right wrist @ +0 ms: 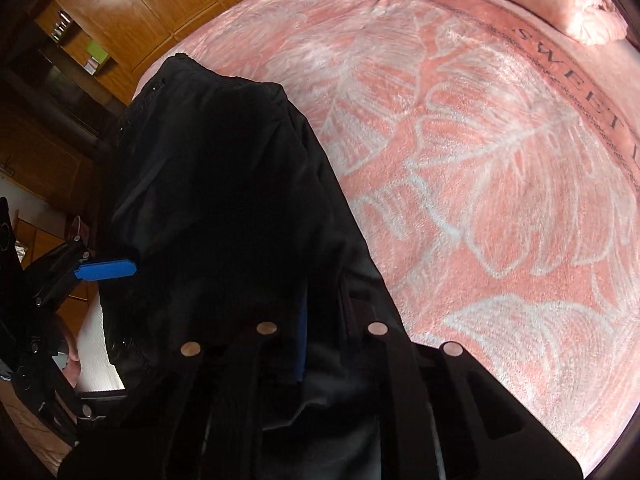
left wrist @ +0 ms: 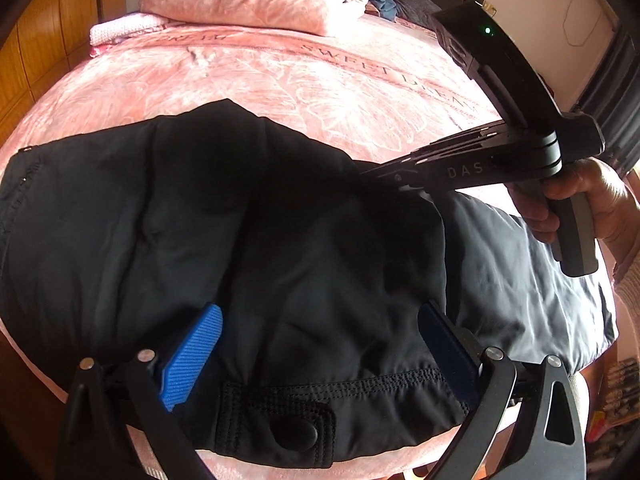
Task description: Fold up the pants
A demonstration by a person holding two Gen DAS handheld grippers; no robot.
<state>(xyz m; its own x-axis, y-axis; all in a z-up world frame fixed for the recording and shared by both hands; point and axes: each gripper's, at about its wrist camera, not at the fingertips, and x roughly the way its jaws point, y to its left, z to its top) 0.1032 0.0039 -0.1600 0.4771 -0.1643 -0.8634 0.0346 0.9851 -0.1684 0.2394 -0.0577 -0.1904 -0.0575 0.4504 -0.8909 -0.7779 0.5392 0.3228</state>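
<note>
The black nylon pants (left wrist: pixel 280 220) lie on the pink plush bedspread with white leaf pattern (left wrist: pixel 280 76), near the bed's front edge. Their long axis runs side to side in the left wrist view. The stitched waistband with its round black snap button (left wrist: pixel 294 434) faces the left camera at the bottom of that view. The far edge bulges up in a dark fold.

The left hand-held gripper (left wrist: pixel 320 344) has its blue ribbed pads (left wrist: pixel 192 356) spread wide apart over the waist area, cloth lying between them but not pinched.

The right hand-held gripper (left wrist: pixel 384 178), held by a person's hand (left wrist: pixel 580 200), comes in from the right with its tips against the raised fold. In the right wrist view its fingers stand close together with black cloth bunched around them, so it appears clamped on the pants.

A pink folded quilt (left wrist: pixel 248 0) sits at the bed's far end.
</note>
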